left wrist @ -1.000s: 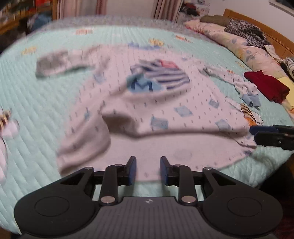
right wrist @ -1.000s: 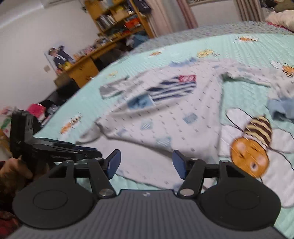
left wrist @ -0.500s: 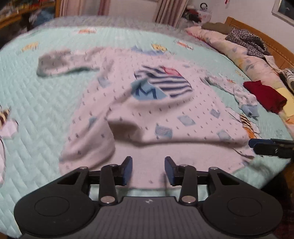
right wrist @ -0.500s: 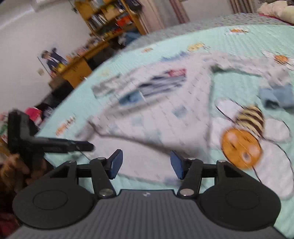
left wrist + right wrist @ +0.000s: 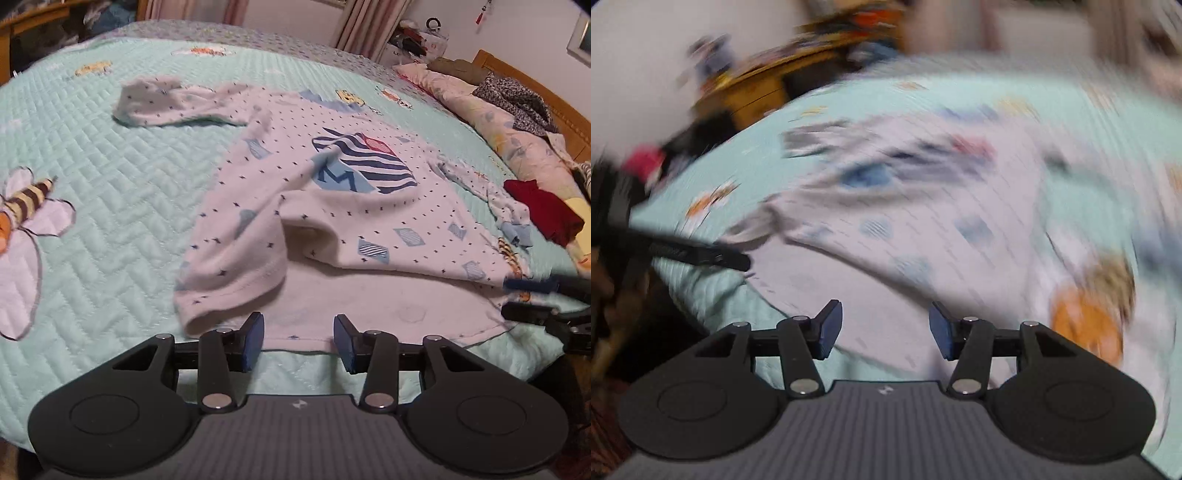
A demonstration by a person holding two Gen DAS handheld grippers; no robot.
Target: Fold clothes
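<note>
A pale long-sleeved shirt (image 5: 369, 221) with small dots, blue patches and a striped "M" print lies spread on the mint quilt (image 5: 110, 192). Its near hem is flipped up, showing the plain inside. My left gripper (image 5: 299, 341) stands open just short of that hem, with nothing pressed between the pads. In the blurred right wrist view the shirt (image 5: 923, 229) fills the middle. My right gripper (image 5: 885, 330) hovers over the near hem with its jaws closing, the pads clear of the cloth. At the shirt's right corner the right gripper (image 5: 532, 299) shows from the side. The left gripper (image 5: 701, 254) reaches the left corner.
Pillows (image 5: 491, 122), a dark patterned garment (image 5: 517, 103) and a folded red one (image 5: 543, 210) lie along the wooden headboard on the right. A small pale garment (image 5: 506, 210) lies beside the shirt. The bed's front edge runs just under both grippers. A wooden desk (image 5: 753, 92) stands beyond the bed.
The left jaws have widened and the left gripper has slid in closer to the flipped hem. The right gripper has rolled and shifted sideways, its jaws narrowing a little.
</note>
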